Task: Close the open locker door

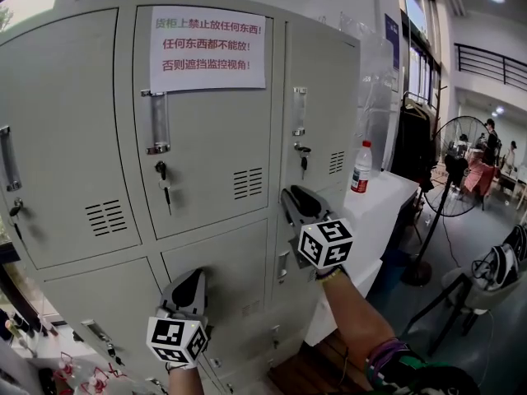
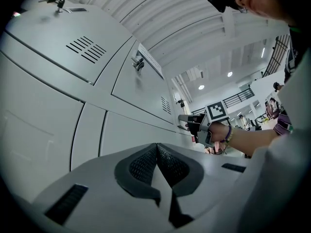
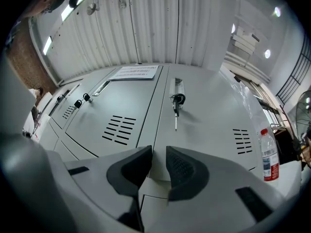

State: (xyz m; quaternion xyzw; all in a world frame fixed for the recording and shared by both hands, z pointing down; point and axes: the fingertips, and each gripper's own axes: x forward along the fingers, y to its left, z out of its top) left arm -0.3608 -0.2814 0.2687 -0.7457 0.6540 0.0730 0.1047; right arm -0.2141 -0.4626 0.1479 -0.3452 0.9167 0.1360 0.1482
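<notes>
Locker door [image 1: 325,97]: probably stiff, light sheet steel; push the flat face. Right hand-held gripper [image 1: 298,197] slightly spread, nothing pinched; left hand-held gripper [image 1: 191,278] pressed together.

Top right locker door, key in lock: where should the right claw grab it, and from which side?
Probably the upright handle above the key, by the door's left edge. Bring the right claw up and straight in from the front, one jaw each side: the handle is a narrow vertical bar.

Notice [image 1: 207,49] on middle door [image 1: 206,163], bottle [image 1: 361,168] on counter [image 1: 383,208] right of lockers [image 1: 74,179]
</notes>
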